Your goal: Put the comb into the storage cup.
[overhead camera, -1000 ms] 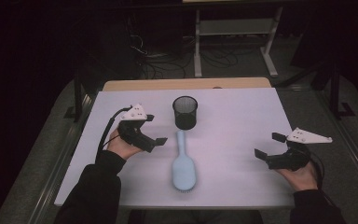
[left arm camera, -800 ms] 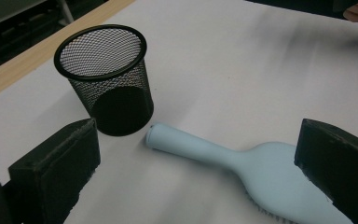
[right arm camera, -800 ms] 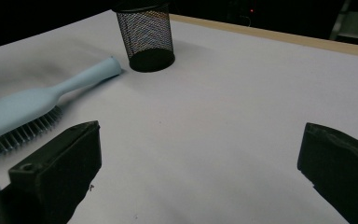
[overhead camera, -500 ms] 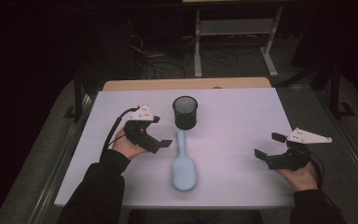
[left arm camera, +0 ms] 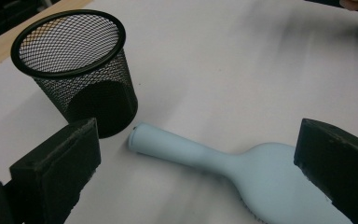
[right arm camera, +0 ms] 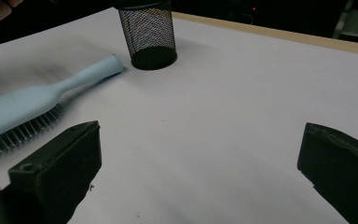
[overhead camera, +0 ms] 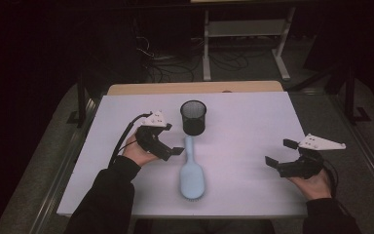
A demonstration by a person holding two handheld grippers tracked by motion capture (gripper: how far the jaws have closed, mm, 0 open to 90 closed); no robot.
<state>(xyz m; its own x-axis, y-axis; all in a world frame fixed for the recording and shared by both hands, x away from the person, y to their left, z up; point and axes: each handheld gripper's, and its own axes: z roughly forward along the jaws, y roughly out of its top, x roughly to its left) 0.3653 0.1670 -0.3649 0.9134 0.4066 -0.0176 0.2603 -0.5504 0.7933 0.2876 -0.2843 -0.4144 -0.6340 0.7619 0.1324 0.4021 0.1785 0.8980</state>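
Both grippers, left gripper point(overhead camera: 172, 142) and right gripper point(overhead camera: 279, 153), hold fingers wide beside unlabelled blue hairbrush point(overhead camera: 191, 173) and mesh cup point(overhead camera: 193, 117).

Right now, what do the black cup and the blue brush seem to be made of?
Cup: probably metal wire mesh, painted matte black; the wall is a see-through grid under a solid rim. Hairbrush: likely plastic or rubbery coating, pale blue, smooth and matte, with no seams or shine; its dark bristles look like plastic pins.

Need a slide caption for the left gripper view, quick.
Open left gripper frames the light blue hairbrush lying bristles down beside the black mesh cup.
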